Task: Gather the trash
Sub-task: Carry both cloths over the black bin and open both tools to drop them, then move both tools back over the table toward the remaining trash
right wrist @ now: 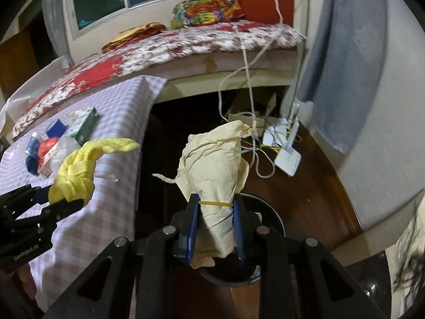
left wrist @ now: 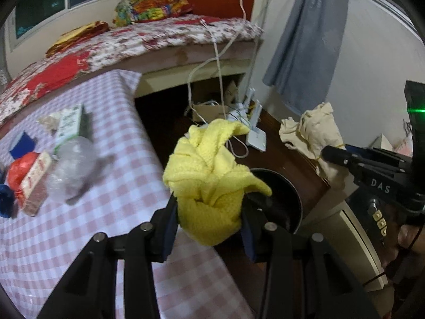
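Up off the table, the left gripper (left wrist: 209,212) is clamped on a knotted yellow cloth (left wrist: 209,180), soft and waffle-textured, its loose folds rising above the blue pads; the right gripper (right wrist: 215,228) pinches a crumpled cream cloth bundle (right wrist: 215,175) cinched by a yellow rubber band (right wrist: 216,203). Both bundles hang over a dark round bin (left wrist: 281,199) standing on the brown floor, just past the edge of the checked tablecloth (left wrist: 111,186). Only the left wrist view shows the bin's open mouth; in the right wrist view the cream bundle hides most of it, leaving just the rim. Further trash lies on the table's far side: a clear plastic bag (left wrist: 74,170), a green-and-white carton (left wrist: 70,122) and a red wrapper (left wrist: 20,170), well apart from the table edge. Beyond the bin, white cables (right wrist: 249,101) and a white router (right wrist: 288,159) crowd the floor near the wall.
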